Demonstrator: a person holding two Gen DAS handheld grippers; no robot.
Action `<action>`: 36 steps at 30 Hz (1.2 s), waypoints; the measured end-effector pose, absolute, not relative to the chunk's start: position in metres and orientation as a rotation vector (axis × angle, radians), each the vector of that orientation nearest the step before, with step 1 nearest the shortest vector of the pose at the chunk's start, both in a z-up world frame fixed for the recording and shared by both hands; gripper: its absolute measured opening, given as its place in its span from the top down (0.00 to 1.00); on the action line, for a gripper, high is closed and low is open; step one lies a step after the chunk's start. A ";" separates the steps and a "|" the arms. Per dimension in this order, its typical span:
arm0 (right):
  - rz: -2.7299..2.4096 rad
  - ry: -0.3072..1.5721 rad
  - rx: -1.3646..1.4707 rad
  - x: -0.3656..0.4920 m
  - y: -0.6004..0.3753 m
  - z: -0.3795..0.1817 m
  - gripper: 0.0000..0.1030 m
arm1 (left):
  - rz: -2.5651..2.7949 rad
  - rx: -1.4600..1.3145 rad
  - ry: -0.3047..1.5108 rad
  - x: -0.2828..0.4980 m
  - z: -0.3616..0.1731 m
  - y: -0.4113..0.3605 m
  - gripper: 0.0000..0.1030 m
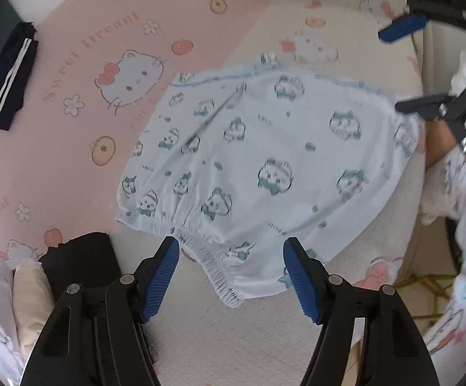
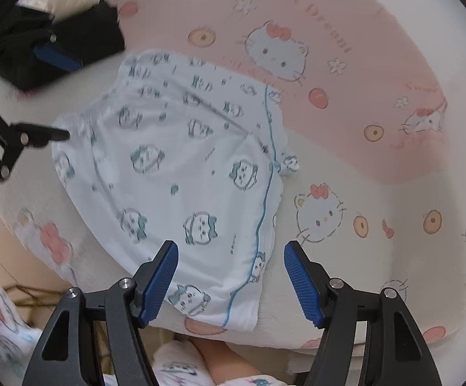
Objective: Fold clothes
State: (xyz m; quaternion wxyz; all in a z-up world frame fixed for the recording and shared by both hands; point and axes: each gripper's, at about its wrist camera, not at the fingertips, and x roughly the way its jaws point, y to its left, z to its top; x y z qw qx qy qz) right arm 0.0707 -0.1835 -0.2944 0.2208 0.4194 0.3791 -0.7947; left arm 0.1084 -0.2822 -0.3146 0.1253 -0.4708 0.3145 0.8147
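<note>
A pair of white shorts with teal cartoon prints (image 1: 265, 167) lies flat on a pink and cream Hello Kitty bedsheet (image 1: 104, 48). My left gripper (image 1: 231, 276) is open, hovering just above the elastic waistband. My right gripper (image 2: 231, 278) is open above the blue-piped leg hem of the shorts (image 2: 175, 173), close to the bed's near edge. Each gripper shows in the other's view: the right gripper (image 1: 403, 64) at the far right, the left gripper (image 2: 56, 96) at the far left. Neither holds cloth.
A folded navy garment with white stripes (image 1: 8, 77) lies at the far left. A black folded item (image 1: 82, 257) and pale folded cloths (image 1: 11, 296) sit near my left gripper. The person's patterned sleeve (image 1: 464, 212) is at the right. The bed edge (image 2: 265, 344) is close.
</note>
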 end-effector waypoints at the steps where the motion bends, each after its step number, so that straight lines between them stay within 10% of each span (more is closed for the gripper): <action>1: -2.185 1.071 1.167 0.070 -0.184 -0.298 0.34 | 2.366 -1.377 0.937 0.108 -0.318 -0.282 0.37; 36: -1.833 1.597 0.994 0.132 -0.202 -0.380 0.34 | 2.081 -1.251 1.418 0.170 -0.381 -0.268 0.37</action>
